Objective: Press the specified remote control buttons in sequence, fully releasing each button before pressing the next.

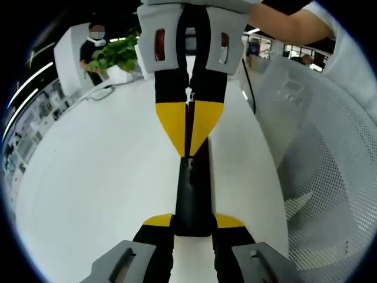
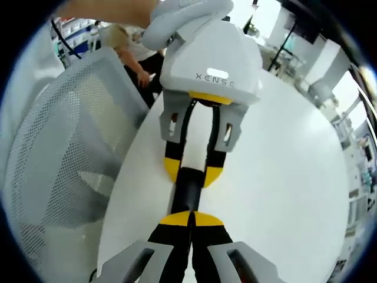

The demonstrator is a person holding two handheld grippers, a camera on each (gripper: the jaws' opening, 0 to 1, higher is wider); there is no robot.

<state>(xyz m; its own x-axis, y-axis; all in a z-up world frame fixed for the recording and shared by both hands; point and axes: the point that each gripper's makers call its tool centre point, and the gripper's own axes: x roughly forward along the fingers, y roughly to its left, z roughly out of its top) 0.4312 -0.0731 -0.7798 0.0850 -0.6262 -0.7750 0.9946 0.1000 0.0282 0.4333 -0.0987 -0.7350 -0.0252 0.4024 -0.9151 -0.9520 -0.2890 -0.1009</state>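
Two grippers meet at remote on white table: left gripper clamps its near end steady; right gripper, tips together, presses a button.

A white table carries a thin cable at its far left edge. Beyond it stands a leafy green plant in a white pot, with a person behind. A white mesh chair sits just beside the table's edge.
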